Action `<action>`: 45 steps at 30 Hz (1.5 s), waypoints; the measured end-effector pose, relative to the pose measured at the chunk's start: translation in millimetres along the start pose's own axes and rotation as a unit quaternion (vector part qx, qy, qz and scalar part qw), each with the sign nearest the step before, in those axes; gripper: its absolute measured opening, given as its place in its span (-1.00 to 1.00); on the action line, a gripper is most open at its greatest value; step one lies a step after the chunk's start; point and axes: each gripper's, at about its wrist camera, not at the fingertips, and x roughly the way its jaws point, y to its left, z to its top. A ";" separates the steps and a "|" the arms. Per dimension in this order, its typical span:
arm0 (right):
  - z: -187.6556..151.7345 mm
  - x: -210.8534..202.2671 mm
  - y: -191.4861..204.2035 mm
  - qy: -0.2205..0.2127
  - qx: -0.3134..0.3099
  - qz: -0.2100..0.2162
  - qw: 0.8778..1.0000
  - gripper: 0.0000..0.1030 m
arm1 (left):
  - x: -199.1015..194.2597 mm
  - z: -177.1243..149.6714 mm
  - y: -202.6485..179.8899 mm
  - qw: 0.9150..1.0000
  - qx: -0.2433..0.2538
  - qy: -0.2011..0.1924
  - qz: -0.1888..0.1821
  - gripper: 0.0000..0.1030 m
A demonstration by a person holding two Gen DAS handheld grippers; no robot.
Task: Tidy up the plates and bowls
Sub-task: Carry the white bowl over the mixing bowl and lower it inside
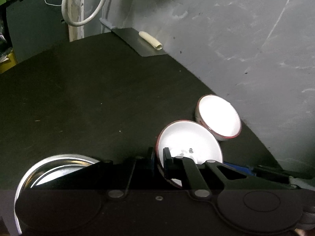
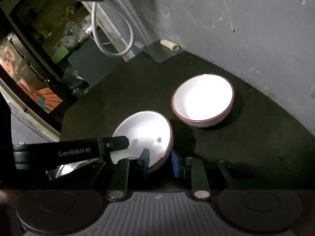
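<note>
On the left, my left gripper point(image 1: 159, 157) is clamped on the tilted bowl's point(image 2: 143, 133) left rim; on the right, my right gripper point(image 2: 159, 162) pinches its near rim. To nest it well I should lift evenly and level it over the second bowl point(image 2: 202, 100) by the wall. Both wrists angle down at the worktop point(image 2: 118, 90).

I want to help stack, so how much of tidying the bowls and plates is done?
Nothing looks stacked yet. In hand: the left gripper and the right gripper both pinch the rim of the tilted bowl. Probably still to do: nest it with the upright bowl by the wall, then sort out the steel plate nearby.
</note>
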 end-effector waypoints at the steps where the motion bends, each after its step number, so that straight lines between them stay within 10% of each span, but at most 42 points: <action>1: -0.6 -4.8 1.5 -0.004 0.000 0.002 1.000 -0.51 | -5.0 -0.6 -0.3 1.000 -0.001 -0.003 -0.002 -0.84; 20: -52.3 -107.3 55.3 -0.041 -0.049 0.050 0.997 -0.56 | -138.3 -73.6 -6.8 0.997 -0.017 -0.068 -0.014 -0.84; 45: -160.2 -148.7 87.4 0.063 -0.111 0.047 0.991 -0.56 | -177.6 -191.6 -0.8 0.997 -0.070 -0.001 0.010 -0.84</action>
